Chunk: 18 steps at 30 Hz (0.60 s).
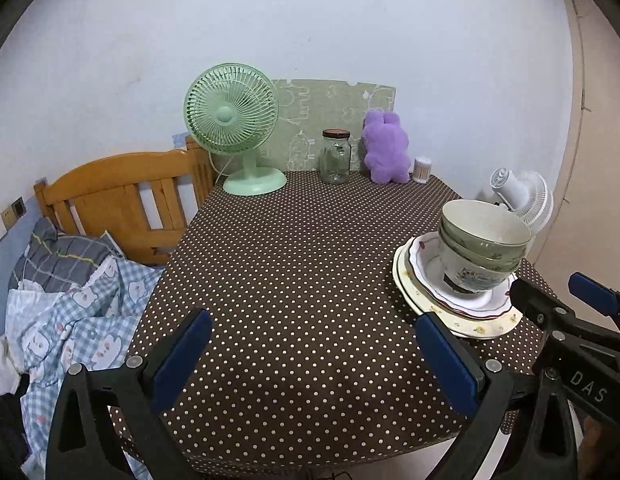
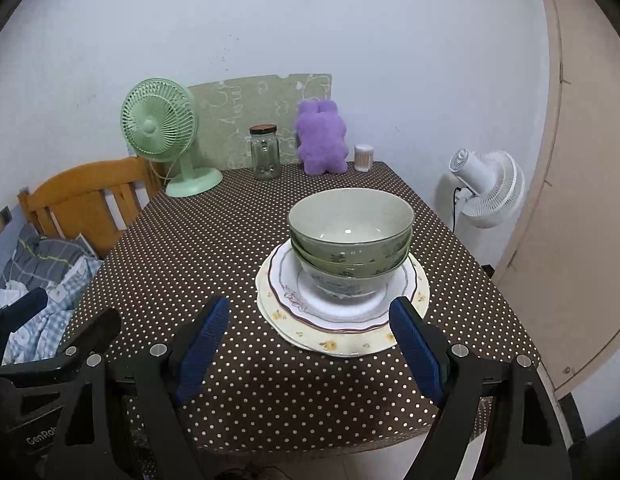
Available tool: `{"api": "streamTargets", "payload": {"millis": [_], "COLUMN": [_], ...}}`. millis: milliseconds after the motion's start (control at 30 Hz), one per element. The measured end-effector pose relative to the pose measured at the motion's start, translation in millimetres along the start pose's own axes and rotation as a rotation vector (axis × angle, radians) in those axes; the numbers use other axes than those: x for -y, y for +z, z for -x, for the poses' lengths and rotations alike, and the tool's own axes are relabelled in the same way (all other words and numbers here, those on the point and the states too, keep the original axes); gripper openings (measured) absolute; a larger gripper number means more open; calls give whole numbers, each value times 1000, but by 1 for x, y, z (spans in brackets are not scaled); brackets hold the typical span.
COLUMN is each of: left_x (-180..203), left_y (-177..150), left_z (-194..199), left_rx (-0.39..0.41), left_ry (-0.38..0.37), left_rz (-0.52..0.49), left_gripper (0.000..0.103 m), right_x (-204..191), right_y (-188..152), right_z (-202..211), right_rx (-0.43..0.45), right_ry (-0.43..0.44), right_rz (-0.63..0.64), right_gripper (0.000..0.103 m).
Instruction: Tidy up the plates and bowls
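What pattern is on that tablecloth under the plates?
The tablecloth is dark brown with small white polka dots, clearest in the right wrist view.

tablecloth (image 2: 230,248): brown, white dots | bowls (image 2: 350,232): green | fan (image 2: 158,128): mint | plush toy (image 2: 322,140): purple | lower plate (image 2: 342,344): cream, seemingly yellow flowers

Three bowls (image 2: 350,240) are sitting stacked on two plates (image 2: 342,320) on the dotted desk (image 2: 190,260). The right tool (image 2: 310,344) is hanging wide open just in front of the plates, holding nothing. A green fan (image 2: 160,132), a glass jar (image 2: 265,152) and a purple plush toy (image 2: 322,140) are standing at the back.
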<state>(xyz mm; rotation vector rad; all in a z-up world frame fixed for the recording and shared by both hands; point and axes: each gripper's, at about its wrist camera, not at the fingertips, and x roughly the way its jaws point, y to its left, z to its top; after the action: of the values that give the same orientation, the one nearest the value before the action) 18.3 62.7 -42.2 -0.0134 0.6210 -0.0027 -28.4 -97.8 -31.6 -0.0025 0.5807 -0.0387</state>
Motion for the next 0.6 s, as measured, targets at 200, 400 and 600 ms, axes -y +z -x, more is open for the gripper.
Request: {"api": "streamTargets", "payload": {"millis": [200, 400, 600], "left_x": [-1, 1, 2], "left_y": [-1, -2, -2], "left_z": [3, 6, 7], "left_rx": [5, 9, 12], "left_ry": [0, 1, 1], "left_rz": [13, 7, 11], "left_gripper": [103, 103, 103], "right_x": [-1, 1, 3], "right_y": [-2, -3, -3], "right_z": [3, 3, 5], "right_rx": [-8, -10, -3], "right_ry": [6, 6, 5], "right_rz": [3, -4, -3], "right_gripper": [84, 84, 84]}}
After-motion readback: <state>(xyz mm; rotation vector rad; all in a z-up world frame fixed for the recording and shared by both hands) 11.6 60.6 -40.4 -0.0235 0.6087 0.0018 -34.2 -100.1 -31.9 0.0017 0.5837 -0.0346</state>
